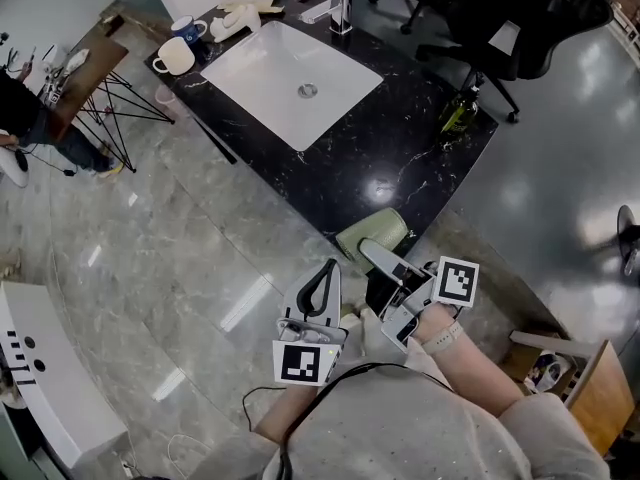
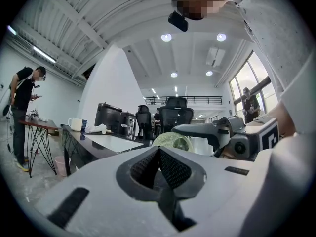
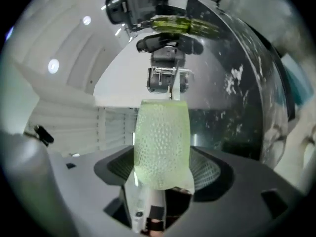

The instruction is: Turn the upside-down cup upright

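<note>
— Where is the green cup (image 3: 162, 142)?
— In my right claw (image 3: 163, 169). The jaws stand wide, pads pressed on its dimpled sides, at the near edge of the black counter (image 1: 400, 158).
— And your other one?
— My left claw (image 2: 159, 154) is closed tight, with nothing in it, just beside the right.
</note>
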The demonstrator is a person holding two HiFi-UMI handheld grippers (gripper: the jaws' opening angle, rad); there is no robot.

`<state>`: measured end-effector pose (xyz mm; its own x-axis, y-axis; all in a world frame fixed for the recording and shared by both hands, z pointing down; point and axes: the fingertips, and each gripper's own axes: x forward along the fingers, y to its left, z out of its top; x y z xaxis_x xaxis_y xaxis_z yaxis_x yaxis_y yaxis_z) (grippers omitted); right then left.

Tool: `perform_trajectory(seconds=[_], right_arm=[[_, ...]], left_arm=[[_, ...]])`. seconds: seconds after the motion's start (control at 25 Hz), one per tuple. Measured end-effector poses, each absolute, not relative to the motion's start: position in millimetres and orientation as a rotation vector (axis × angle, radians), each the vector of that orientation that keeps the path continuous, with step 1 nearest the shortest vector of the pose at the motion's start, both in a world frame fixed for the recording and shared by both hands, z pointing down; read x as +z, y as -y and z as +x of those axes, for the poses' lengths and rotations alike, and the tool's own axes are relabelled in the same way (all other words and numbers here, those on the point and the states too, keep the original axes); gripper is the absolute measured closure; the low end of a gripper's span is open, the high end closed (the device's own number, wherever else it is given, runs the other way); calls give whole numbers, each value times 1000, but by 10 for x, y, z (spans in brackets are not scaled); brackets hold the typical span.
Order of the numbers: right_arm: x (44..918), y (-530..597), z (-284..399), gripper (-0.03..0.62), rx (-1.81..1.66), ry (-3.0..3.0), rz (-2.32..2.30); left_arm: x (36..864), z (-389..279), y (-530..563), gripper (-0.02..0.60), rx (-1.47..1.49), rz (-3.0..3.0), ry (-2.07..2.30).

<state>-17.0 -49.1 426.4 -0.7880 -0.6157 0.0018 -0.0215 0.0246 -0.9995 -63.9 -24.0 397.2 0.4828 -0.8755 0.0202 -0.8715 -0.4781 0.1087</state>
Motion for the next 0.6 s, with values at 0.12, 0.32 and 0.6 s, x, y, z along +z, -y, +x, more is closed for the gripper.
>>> perform_trajectory(seconds=[0.12, 0.32, 0.6], right_arm=[[4228, 490, -229, 259, -1930, -1580, -430], [4200, 482, -282, 260, -1991, -1274, -163], [4223, 518, -341, 259, -2018, -994, 70]], left_arm=[[3926, -703, 255, 574, -58, 2608, 1571], [3897, -739, 234, 574, -36, 2618, 1586], [3923, -770, 233, 574, -16, 2596, 1611]])
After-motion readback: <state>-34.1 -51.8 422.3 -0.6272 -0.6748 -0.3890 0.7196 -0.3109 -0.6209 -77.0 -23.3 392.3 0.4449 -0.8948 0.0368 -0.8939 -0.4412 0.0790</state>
